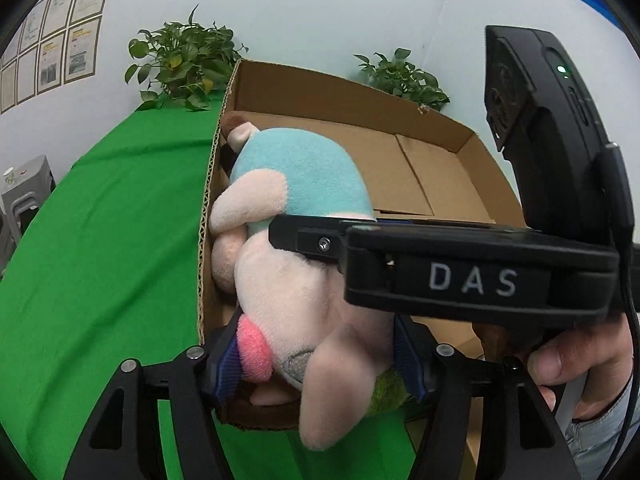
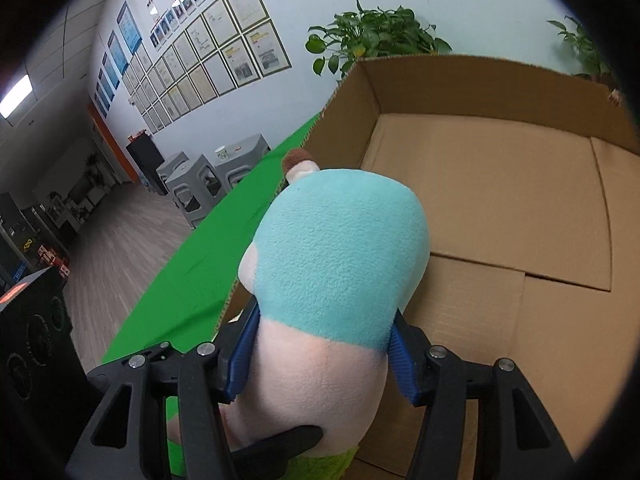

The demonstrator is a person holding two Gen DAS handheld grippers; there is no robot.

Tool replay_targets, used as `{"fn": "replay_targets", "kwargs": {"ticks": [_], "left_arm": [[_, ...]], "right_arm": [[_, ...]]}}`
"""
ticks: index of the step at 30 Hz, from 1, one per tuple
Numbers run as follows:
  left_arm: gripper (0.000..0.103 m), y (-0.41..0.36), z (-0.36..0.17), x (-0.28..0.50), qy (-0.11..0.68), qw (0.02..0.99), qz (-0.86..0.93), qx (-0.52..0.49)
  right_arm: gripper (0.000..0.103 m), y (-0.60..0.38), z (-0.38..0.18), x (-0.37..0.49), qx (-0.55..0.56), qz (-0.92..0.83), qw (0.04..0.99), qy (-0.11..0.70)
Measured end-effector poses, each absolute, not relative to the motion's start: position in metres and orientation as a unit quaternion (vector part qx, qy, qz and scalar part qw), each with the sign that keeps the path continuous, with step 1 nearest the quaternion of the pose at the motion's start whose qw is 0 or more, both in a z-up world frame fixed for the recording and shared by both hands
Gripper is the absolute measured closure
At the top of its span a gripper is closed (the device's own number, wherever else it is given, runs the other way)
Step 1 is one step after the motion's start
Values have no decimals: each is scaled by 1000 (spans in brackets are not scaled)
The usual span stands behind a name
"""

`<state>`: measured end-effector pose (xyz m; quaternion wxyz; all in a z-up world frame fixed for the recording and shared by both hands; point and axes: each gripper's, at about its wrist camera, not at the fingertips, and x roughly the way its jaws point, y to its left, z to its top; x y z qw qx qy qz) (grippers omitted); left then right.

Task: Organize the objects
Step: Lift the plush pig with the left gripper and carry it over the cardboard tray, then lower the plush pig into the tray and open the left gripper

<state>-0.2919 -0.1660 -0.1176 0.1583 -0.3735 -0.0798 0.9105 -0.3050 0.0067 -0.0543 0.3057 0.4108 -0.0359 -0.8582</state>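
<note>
Here my left claw (image 1: 316, 364) pinches the plush toy (image 1: 296, 216) at its head and my right claw (image 2: 320, 356) pinches its body; it stretches ahead, seemingly just inside the cardboard box (image 1: 432, 168) on the desk (image 1: 100, 248).

Plush toy (image 1: 296, 280): soft, matt fleece pile in pink and turquoise. Cardboard box (image 2: 500, 208): matt brown corrugated board, fluting exposed along the cut rim. Table cover (image 1: 100, 248): matt green cloth, seemingly felt-like. Left gripper (image 1: 316, 364) and right gripper (image 2: 320, 356): matt black plastic links, bright metal pins, ribbed blue pads (image 2: 402, 364), probably rubber.
</note>
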Motion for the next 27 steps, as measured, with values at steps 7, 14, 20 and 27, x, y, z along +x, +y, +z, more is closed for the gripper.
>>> {"fn": "replay_targets", "kwargs": {"ticks": [7, 14, 20, 27], "left_arm": [[40, -176, -113, -293, -76, 147, 916, -366], [59, -190, -111, -295, -78, 131, 916, -372], [65, -183, -102, -293, -72, 113, 915, -381], [57, -172, -93, -279, -56, 91, 914, -391]], "right_arm": [[46, 8, -55, -303, 425, -853, 302, -27], [42, 1, -57, -309, 443, -850, 284, -11], [39, 1, -57, -310, 449, -848, 281, 0], [22, 16, -30, -287, 400, -871, 283, 5]]}}
